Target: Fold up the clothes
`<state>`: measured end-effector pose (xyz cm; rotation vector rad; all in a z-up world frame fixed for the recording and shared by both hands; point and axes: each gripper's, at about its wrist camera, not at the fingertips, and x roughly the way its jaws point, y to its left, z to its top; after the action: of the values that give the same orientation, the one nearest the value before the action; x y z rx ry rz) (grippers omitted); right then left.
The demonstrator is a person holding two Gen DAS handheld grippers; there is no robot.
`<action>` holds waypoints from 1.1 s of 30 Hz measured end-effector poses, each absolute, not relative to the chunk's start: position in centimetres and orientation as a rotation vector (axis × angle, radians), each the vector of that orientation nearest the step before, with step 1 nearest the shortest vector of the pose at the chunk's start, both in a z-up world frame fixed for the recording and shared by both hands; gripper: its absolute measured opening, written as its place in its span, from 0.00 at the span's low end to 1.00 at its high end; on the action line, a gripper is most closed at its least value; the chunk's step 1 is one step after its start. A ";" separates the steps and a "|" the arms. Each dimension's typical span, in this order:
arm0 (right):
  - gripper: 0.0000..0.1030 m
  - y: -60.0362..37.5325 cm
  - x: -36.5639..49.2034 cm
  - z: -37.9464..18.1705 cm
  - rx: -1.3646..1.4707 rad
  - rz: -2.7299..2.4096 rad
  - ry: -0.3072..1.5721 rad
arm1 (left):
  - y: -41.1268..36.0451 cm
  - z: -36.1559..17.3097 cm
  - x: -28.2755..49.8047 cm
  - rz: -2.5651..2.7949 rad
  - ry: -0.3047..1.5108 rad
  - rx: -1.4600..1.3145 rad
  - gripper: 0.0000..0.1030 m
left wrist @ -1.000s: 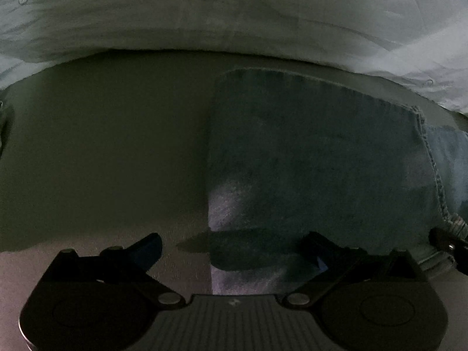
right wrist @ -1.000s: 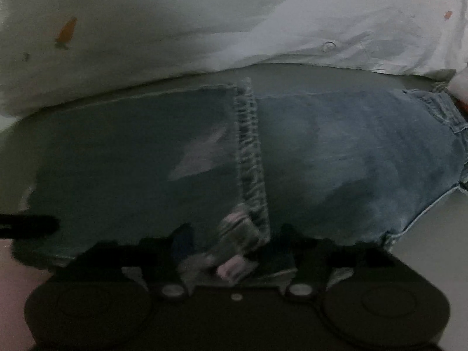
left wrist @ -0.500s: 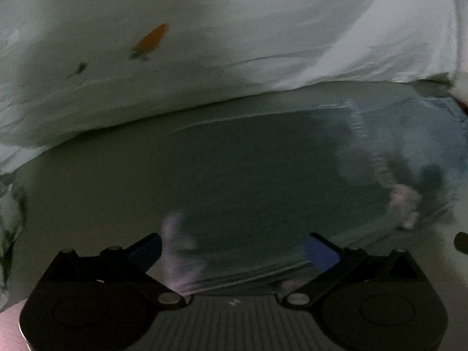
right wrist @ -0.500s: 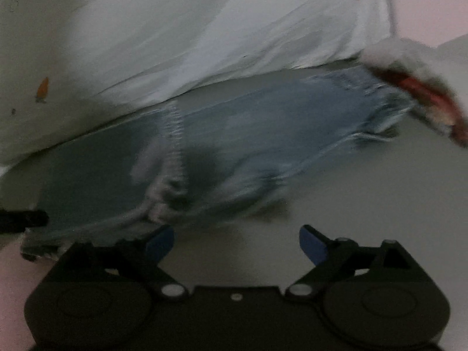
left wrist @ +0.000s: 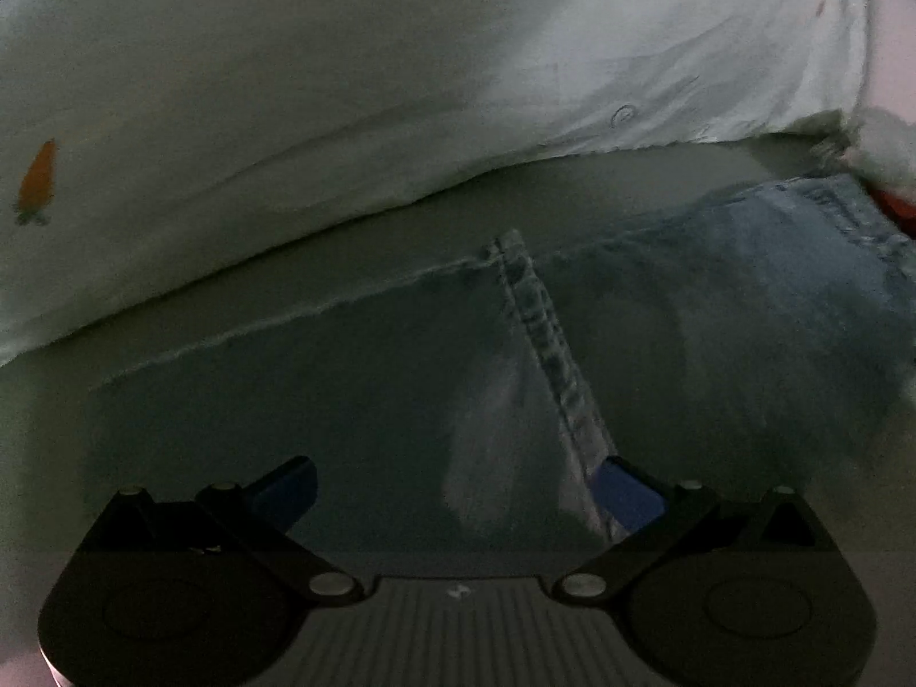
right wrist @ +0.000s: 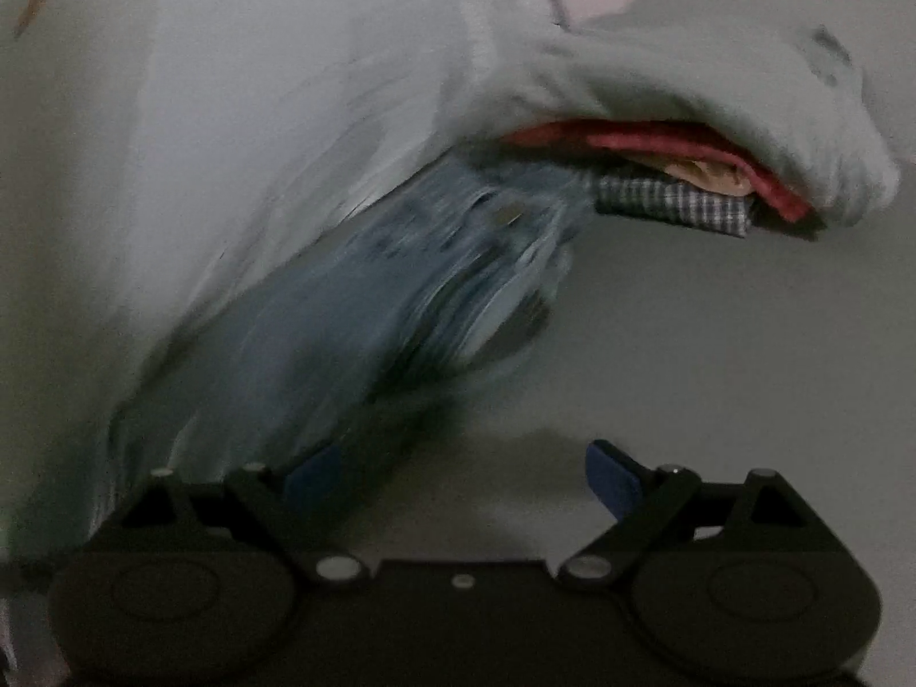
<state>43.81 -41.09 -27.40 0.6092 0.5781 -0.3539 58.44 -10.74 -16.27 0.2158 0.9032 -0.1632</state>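
Nearest in the left wrist view, the left gripper (left wrist: 458,492) stands with its jaws wide apart, blue pads on the fingertips (left wrist: 630,495), nothing pressed between them. It hangs over the folded jeans (left wrist: 355,401), which lie flat on the grey surface (left wrist: 51,429) with a thick stitched hem (left wrist: 544,343) running up from beside the right pad toward the far edge of the fold. The denim is dark in shadow on the left half and paler blue toward the right, where stitching of the waist shows, blurred. No label or writing on the jeans can be read in either view; a small pale mark on the gripper body between the pivots is too small to make out.

In the right wrist view the right gripper (right wrist: 452,478) also stands wide, its jaws having just been opening, with bare grey surface between the pads and nothing held. The jeans lie to its upper left as a motion-blurred blue band; the left pad overlaps their near edge, though contact cannot be told.

Farther back, a white bedsheet (left wrist: 343,86) bulges along the whole far side, printed with a small orange carrot (left wrist: 37,180) and a faint ring mark. At the far right, a stack of clothes (right wrist: 675,194) sits under a fold of the sheet: red, beige and a blue-white check.
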 end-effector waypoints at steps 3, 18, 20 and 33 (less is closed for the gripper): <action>0.91 -44.9 46.2 -28.2 0.687 -0.367 0.473 | -11.9 -17.4 60.5 -0.175 0.935 0.212 1.00; 0.31 -44.8 53.1 -29.3 0.619 -0.404 0.467 | -12.2 -20.3 62.1 -0.136 0.899 0.118 1.00; 0.27 -43.9 53.2 -27.9 0.544 -0.404 0.473 | -12.1 -20.2 61.9 -0.135 0.896 0.113 1.00; 0.24 -21.2 49.3 -10.3 -0.229 -0.088 0.106 | 3.4 -10.2 57.9 -0.089 0.756 -0.425 1.00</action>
<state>49.34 -21.19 -10.31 -0.2290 0.1065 -0.0885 57.89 3.39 -10.21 -0.4255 0.7557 -0.0892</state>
